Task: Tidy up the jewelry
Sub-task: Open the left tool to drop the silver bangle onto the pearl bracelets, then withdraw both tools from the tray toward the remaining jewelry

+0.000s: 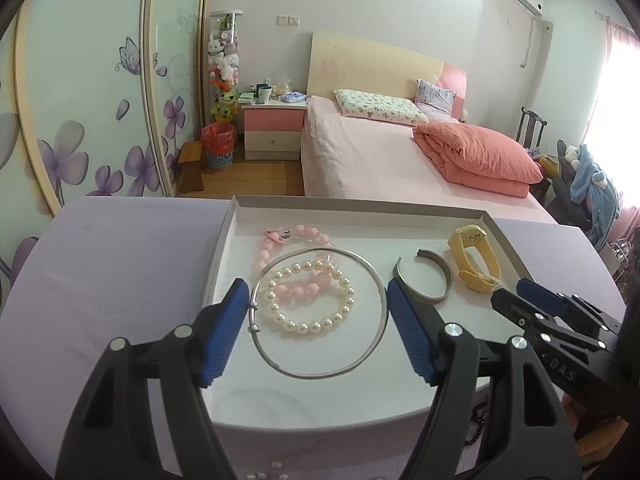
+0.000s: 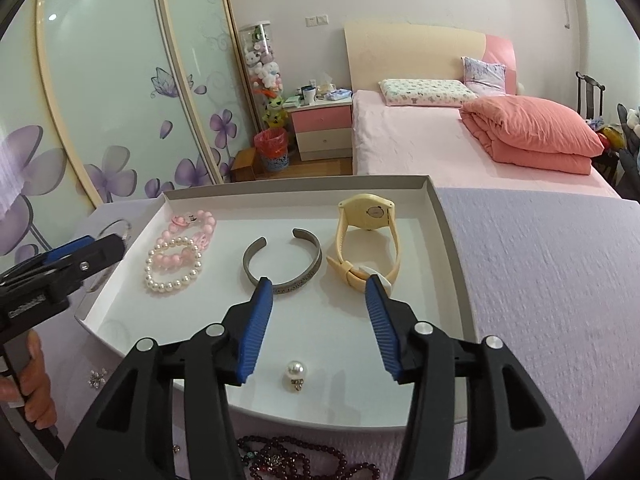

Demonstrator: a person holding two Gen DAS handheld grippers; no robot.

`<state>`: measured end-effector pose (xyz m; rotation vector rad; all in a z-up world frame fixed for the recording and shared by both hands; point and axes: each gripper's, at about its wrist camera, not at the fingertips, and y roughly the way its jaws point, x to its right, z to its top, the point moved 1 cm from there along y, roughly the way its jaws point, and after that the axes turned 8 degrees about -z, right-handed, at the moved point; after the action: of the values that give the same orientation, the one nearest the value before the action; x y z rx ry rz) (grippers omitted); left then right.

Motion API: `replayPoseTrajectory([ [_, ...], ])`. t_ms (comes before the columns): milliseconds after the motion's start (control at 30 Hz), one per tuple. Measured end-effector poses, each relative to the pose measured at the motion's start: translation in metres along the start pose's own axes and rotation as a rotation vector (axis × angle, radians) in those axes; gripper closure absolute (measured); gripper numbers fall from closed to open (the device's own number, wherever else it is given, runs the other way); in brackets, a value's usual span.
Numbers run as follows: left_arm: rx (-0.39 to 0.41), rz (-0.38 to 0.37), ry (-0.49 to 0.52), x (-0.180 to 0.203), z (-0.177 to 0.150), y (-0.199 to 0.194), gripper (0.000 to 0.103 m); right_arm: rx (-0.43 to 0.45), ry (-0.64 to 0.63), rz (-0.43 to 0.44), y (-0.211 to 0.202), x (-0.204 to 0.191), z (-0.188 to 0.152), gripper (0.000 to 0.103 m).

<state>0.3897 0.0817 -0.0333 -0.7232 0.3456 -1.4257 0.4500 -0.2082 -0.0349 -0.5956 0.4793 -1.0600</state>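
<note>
A white tray (image 1: 224, 240) (image 2: 452, 240) on the lavender table holds a pearl bracelet (image 1: 312, 300) (image 2: 174, 266), a pink bead bracelet (image 1: 276, 240) (image 2: 192, 224), a grey metal cuff (image 1: 430, 280) (image 2: 284, 264), a yellow watch (image 1: 474, 258) (image 2: 364, 236) and a pearl earring (image 2: 296, 372). A thin silver bangle (image 1: 320, 312) sits between my left gripper's (image 1: 316, 304) wide fingers; whether they touch it I cannot tell. My right gripper (image 2: 320, 292) is open and empty over the tray's front, between cuff and watch.
Dark red beads (image 2: 296, 460) and a small sparkly piece (image 2: 96, 378) lie on the table before the tray. A bed, nightstand and wardrobe stand beyond the table. The right gripper shows in the left wrist view (image 1: 520, 296).
</note>
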Motion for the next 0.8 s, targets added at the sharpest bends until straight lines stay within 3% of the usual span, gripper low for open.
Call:
replayPoseTrajectory([
  [500,-0.069,0.034,-0.054,-0.011,0.004,0.042,0.033,-0.017,0.000,0.009,0.006,0.006,0.000,0.052],
  [800,-0.068,-0.009,-0.100,-0.016,0.005,0.038,0.026,-0.019,-0.002,0.011,0.007,0.006,-0.001,0.052],
])
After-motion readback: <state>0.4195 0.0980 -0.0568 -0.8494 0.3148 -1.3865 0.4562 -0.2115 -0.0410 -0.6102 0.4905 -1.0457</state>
